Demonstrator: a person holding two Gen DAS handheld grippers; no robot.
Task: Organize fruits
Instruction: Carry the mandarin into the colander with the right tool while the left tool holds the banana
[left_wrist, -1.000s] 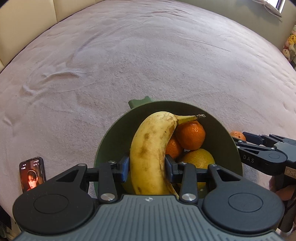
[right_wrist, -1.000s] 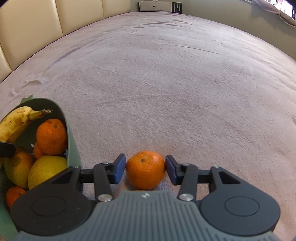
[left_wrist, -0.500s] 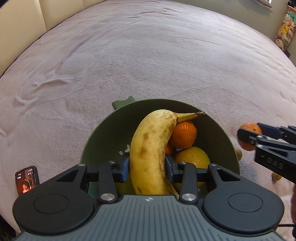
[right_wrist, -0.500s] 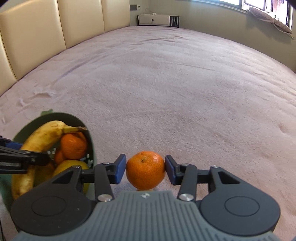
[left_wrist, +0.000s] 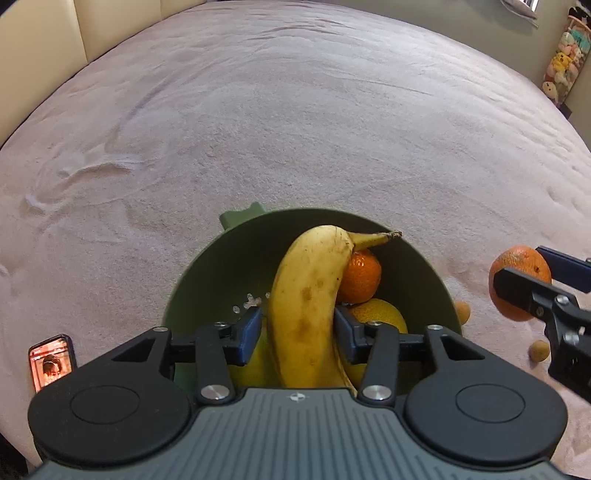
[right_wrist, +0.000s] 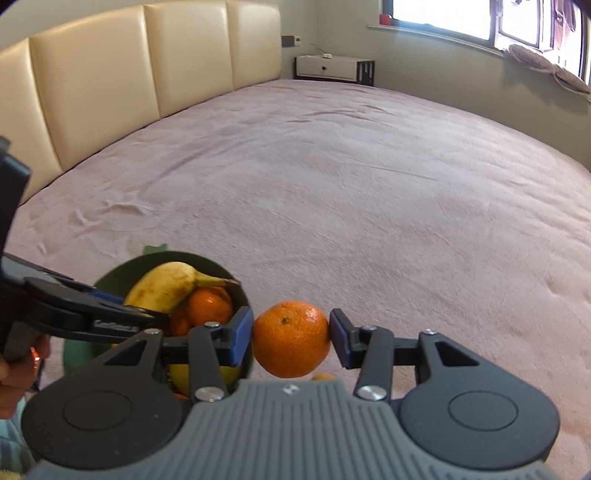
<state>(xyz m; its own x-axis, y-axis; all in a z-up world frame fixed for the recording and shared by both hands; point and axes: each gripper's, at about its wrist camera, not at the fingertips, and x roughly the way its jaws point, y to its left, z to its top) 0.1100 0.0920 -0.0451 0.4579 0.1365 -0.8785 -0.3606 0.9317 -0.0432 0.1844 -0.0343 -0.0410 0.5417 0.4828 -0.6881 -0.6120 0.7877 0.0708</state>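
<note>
A green bowl (left_wrist: 207, 280) sits on the bed and holds a tangerine (left_wrist: 360, 275) and yellow citrus fruit (left_wrist: 380, 314). My left gripper (left_wrist: 297, 330) is shut on a spotted banana (left_wrist: 306, 302) and holds it over the bowl. My right gripper (right_wrist: 291, 338) is shut on a loose tangerine (right_wrist: 291, 339) and holds it in the air to the right of the bowl (right_wrist: 118, 273). That tangerine also shows in the left wrist view (left_wrist: 517, 266). The banana also shows in the right wrist view (right_wrist: 166, 282).
A pink-grey bedspread (left_wrist: 295, 129) covers the bed. A phone (left_wrist: 51, 362) lies at the left. Two small brown fruits (left_wrist: 537, 349) lie right of the bowl. A cream headboard (right_wrist: 110, 92) stands at the back, and a white cabinet (right_wrist: 332, 68) by the wall.
My right gripper has lifted the tangerine off the bedspread and risen. My left gripper has risen a little with the banana over the bowl.
</note>
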